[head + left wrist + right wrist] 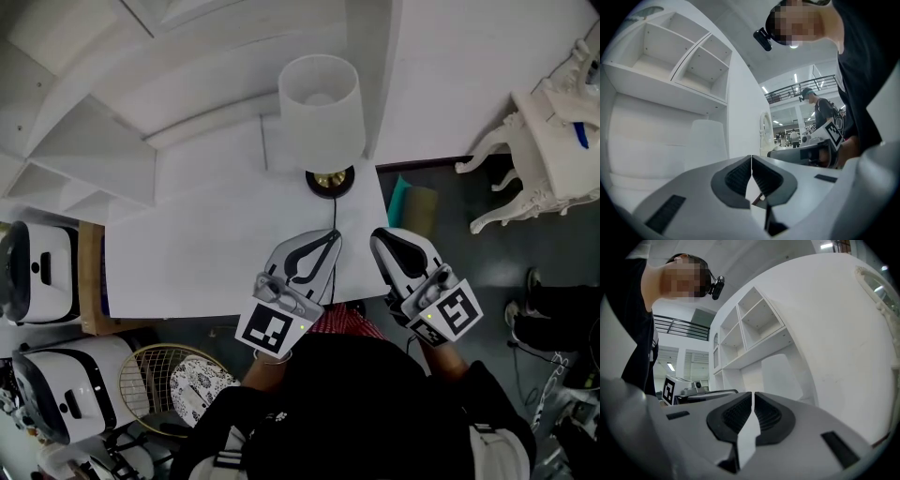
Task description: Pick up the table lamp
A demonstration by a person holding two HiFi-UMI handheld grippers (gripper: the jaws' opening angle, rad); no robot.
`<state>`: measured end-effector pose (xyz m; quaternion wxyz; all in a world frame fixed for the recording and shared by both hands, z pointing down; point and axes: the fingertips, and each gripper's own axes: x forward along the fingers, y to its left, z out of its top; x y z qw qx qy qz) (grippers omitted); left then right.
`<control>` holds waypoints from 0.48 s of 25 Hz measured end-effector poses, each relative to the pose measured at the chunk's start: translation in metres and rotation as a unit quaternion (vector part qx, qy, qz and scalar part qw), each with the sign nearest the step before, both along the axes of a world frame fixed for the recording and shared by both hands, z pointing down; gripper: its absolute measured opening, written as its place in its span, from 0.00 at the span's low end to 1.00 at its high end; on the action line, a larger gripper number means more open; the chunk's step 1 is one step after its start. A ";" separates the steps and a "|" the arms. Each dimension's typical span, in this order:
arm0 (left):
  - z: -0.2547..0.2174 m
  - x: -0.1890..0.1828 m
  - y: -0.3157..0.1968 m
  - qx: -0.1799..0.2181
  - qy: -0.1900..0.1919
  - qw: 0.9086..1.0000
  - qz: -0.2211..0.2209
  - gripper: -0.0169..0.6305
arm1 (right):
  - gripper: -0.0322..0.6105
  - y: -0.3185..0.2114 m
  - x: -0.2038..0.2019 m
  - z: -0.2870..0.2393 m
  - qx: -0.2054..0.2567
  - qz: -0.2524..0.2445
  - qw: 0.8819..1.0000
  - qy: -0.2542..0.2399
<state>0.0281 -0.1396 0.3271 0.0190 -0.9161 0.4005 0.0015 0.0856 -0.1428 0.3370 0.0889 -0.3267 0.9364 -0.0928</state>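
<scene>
Left gripper [332,236], jaws together, near table lamp [322,105].

no legible txt, only coded square marker [274,330] on left gripper [334,235], another on right gripper [378,236]

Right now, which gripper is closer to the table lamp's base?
Left. The left gripper points straight at the lamp base, just short of it; the right gripper sits alongside, offset to the base's side.

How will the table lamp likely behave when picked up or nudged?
The table lamp carries a wide shade over a small round base, so a high push may tip it. The shade probably dents if squeezed. Its black cord may drag.
</scene>
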 end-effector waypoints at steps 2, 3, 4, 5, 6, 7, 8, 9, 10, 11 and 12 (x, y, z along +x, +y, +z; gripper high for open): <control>0.004 -0.004 -0.003 -0.005 0.000 1.000 0.000 0.05 | 0.08 -0.004 -0.005 0.004 -0.002 0.000 1.000 0.003; 0.005 -0.006 -0.005 -0.007 0.000 1.000 0.000 0.05 | 0.08 -0.006 -0.008 0.006 -0.003 0.000 1.000 0.004; 0.006 -0.007 -0.007 -0.008 0.001 1.000 0.000 0.05 | 0.08 -0.009 -0.010 0.008 -0.003 0.002 1.000 0.007; 0.007 -0.009 -0.009 -0.009 0.001 1.000 0.001 0.05 | 0.08 -0.012 -0.011 0.011 -0.002 0.005 1.000 0.010; 0.009 -0.011 -0.010 -0.010 0.001 1.000 0.002 0.05 | 0.08 -0.015 -0.013 0.013 0.000 0.009 1.000 0.014; 0.010 -0.013 -0.012 -0.011 0.000 1.000 0.002 0.05 | 0.08 -0.018 -0.015 0.016 0.002 0.014 1.000 0.017; 0.012 -0.015 -0.014 -0.013 -0.001 1.000 0.002 0.05 | 0.08 -0.021 -0.016 0.018 0.004 0.017 1.000 0.019; 0.014 -0.017 -0.017 -0.015 -0.002 1.000 0.002 0.05 | 0.08 -0.024 -0.018 0.020 0.005 0.019 1.000 0.020; 0.015 -0.018 -0.019 -0.016 -0.003 1.000 0.002 0.05 | 0.08 -0.027 -0.021 0.021 0.004 0.018 1.000 0.020; 0.016 -0.020 -0.022 -0.015 -0.004 1.000 0.003 0.05 | 0.08 -0.029 -0.023 0.023 0.004 0.016 1.000 0.021; 0.016 -0.021 -0.023 -0.013 -0.004 1.000 0.004 0.05 | 0.08 -0.030 -0.025 0.024 0.005 0.014 1.000 0.022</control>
